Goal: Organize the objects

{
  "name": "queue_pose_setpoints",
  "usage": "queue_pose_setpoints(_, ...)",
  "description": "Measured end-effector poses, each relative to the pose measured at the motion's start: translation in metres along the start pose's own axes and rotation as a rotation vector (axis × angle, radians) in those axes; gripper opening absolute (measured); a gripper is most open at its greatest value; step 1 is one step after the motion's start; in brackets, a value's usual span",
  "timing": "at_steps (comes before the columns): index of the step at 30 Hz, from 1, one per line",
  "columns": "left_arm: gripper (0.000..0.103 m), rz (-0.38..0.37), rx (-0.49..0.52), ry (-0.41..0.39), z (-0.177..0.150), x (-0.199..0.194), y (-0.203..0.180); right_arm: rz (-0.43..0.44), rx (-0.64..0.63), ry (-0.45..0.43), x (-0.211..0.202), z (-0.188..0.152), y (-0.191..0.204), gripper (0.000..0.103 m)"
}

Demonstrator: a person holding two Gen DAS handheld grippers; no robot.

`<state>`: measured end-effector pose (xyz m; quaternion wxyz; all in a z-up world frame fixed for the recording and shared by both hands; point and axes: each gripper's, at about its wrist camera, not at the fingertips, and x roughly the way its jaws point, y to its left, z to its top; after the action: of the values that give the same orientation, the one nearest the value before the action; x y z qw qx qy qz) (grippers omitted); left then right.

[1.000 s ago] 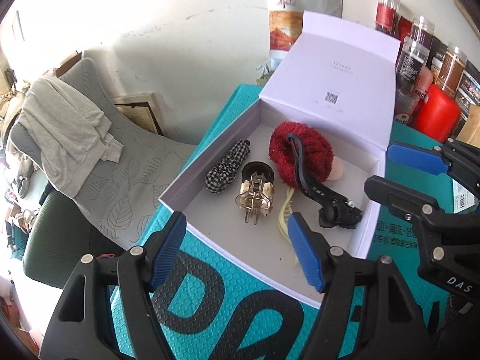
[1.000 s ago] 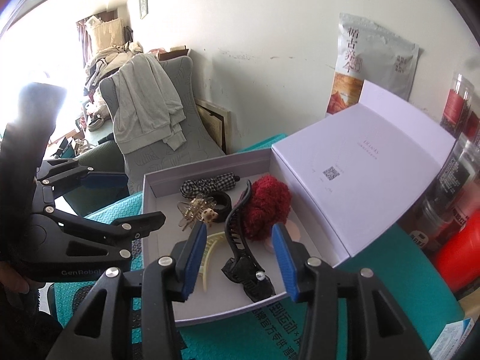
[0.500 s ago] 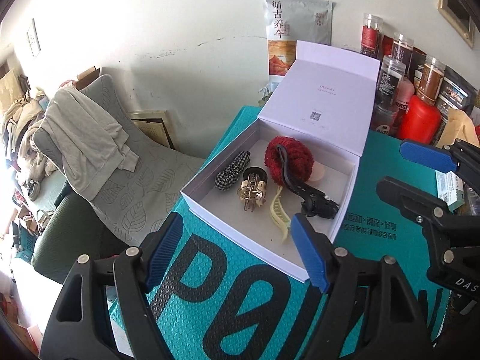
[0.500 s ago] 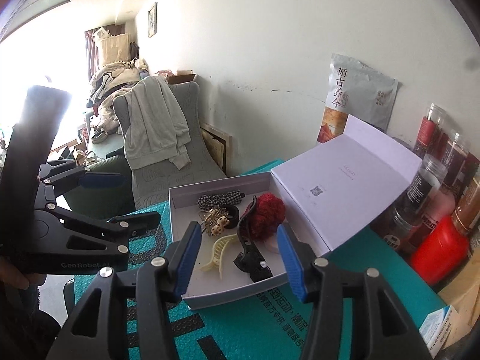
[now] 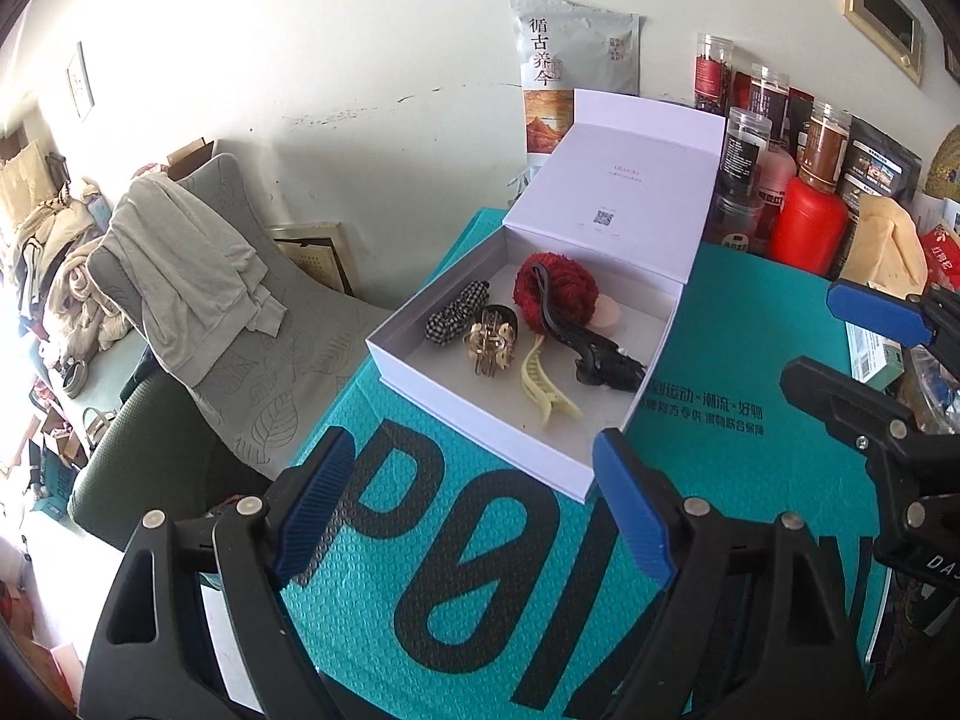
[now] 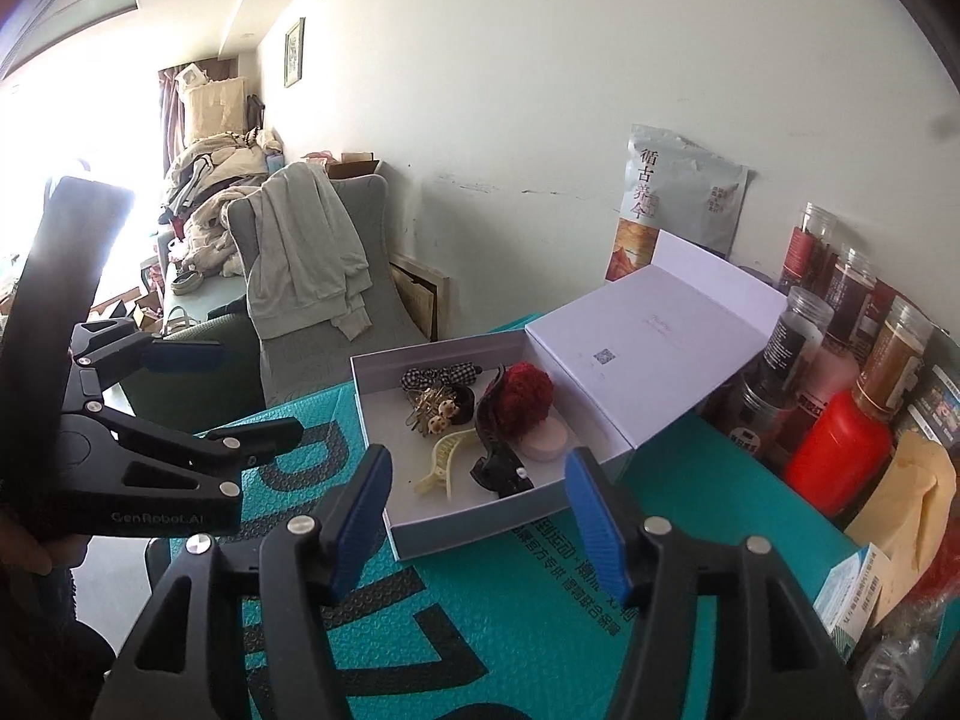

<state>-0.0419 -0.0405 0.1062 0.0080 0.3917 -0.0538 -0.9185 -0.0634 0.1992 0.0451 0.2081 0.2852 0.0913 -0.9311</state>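
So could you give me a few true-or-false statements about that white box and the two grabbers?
1. The white box has its lid standing open. True.
2. The red fluffy scrunchie lies on the teal mat outside the box. False: it is inside the box.
3. The left gripper holds the yellow hair clip. False: its jaws are opening with nothing between them; the clip lies in the box.
4. The right gripper is empty. True.

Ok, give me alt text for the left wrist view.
An open white box on a teal mat holds a red scrunchie and hair clips. The left gripper, empty, jaws opening, hovers in front.
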Motion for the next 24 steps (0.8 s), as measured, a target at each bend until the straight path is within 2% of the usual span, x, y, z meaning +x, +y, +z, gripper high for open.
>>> queue_pose_setpoints(14, 0.081, 0.0, -0.019, 0.004, -0.06, -0.03, -0.012, 0.003, 0.023, 0.031, -0.024, -0.041, 0.015, 0.061)
queue_pose_setpoints(24, 0.081, -0.024, -0.059, 0.043, -0.078, -0.031, -0.011, -0.017, 0.031, 0.048, -0.033, -0.059, 0.021, 0.061)
